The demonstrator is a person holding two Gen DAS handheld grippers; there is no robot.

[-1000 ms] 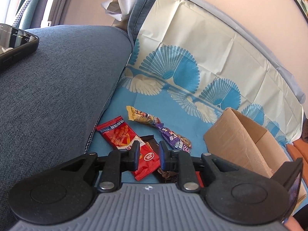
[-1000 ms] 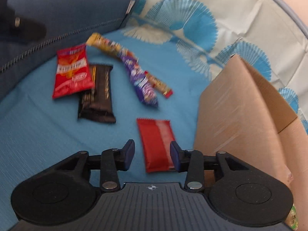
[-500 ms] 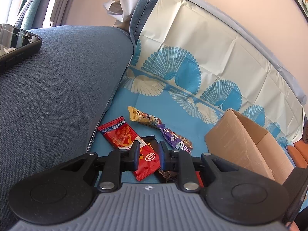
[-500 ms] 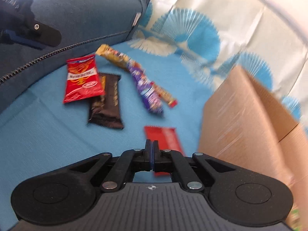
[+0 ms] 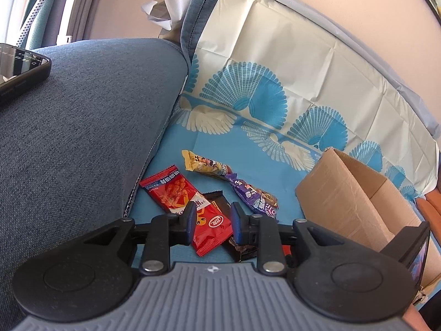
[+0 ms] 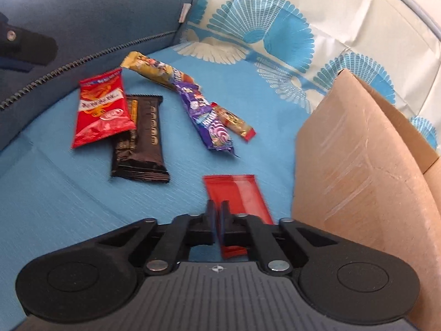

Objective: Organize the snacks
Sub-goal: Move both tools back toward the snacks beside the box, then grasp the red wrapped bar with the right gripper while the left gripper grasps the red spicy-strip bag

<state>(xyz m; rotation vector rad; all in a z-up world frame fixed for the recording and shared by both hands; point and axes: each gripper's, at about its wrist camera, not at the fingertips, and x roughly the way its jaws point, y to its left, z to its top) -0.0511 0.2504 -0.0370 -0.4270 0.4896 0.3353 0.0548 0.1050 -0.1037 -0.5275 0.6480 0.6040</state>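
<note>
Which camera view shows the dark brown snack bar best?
The right wrist view: the dark brown snack bar lies almost fully visible, only its top left corner under the red peanut packet. In the left wrist view that packet and the left gripper hide most of it.

The right hand-held gripper pinches a plain red packet beside the cardboard box
</note>
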